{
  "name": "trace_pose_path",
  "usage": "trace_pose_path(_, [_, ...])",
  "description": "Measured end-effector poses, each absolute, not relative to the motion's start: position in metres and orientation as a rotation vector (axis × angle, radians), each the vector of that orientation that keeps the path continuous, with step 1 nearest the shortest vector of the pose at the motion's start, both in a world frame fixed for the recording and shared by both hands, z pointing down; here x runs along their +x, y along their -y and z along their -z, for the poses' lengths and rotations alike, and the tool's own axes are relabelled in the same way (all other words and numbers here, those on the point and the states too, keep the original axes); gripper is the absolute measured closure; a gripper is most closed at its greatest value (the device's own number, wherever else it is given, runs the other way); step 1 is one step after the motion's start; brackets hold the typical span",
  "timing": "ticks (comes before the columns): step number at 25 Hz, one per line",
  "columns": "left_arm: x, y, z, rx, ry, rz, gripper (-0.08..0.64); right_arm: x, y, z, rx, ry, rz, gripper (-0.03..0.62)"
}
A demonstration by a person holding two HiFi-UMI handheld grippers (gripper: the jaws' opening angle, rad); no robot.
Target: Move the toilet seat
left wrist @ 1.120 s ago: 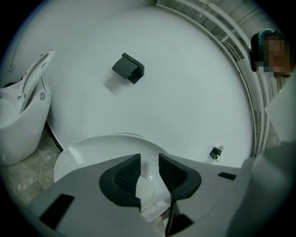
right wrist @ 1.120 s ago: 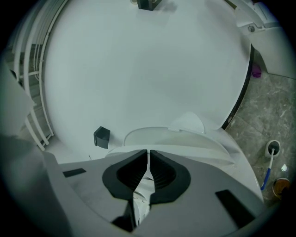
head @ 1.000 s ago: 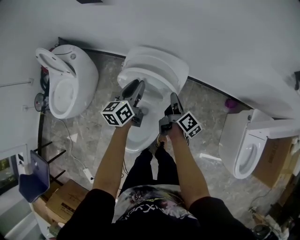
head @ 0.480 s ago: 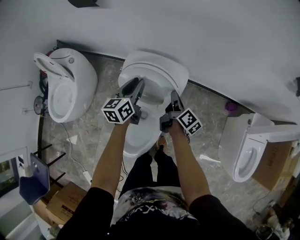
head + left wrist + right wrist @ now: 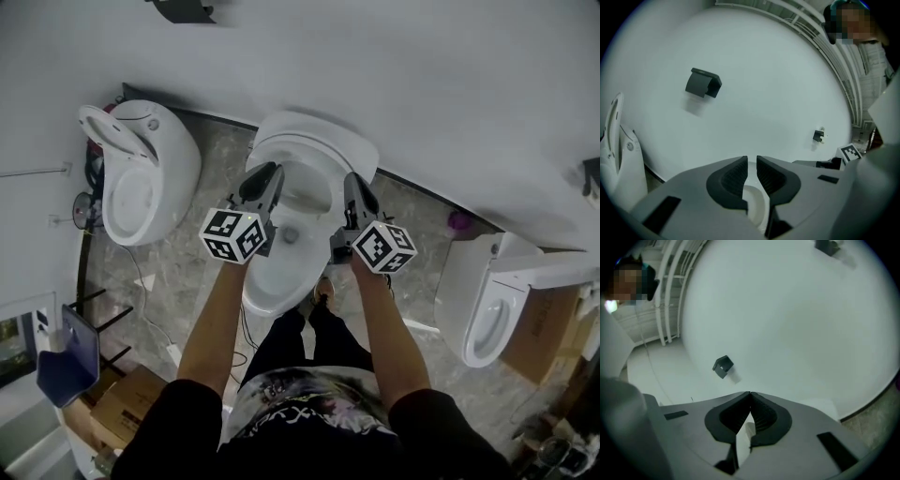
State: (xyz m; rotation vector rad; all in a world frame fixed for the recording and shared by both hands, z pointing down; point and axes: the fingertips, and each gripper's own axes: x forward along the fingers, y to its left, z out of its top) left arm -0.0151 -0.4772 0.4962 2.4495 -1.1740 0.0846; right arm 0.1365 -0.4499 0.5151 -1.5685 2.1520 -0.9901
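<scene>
The white toilet seat (image 5: pixel 309 150) of the middle toilet (image 5: pixel 272 281) stands part-raised toward the wall, and the bowl shows below it. My left gripper (image 5: pixel 270 172) reaches in at the seat's left side. Its jaws have just been closing to a narrow gap, and in the left gripper view (image 5: pixel 752 161) the seat's white rim (image 5: pixel 757 206) sits pinched between the pads. My right gripper (image 5: pixel 352 180) is at the seat's right side. In the right gripper view (image 5: pixel 750 394) its tips meet, with a white sliver of the seat (image 5: pixel 749 430) behind them.
A second toilet (image 5: pixel 150 173) with its lid up stands at the left, a third (image 5: pixel 483 300) at the right. A cardboard box (image 5: pixel 131 403) and a blue object (image 5: pixel 66 361) lie near left. A black fixture (image 5: pixel 703 83) hangs on the white wall. My legs stand before the bowl.
Both grippers have risen and rolled, moving toward the wall beside the seat. The seat has tipped up, and more of the bowl shows beneath it.
</scene>
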Motion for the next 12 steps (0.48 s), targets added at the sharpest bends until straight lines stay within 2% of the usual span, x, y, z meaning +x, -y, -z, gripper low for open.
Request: trace_pose_path(12, [-0.049, 0.412, -0.333, 2.714, 1.138, -0.063, 0.499, 0.065, 0.396, -0.332, -1.456, -2.745, 0.289, 0.588])
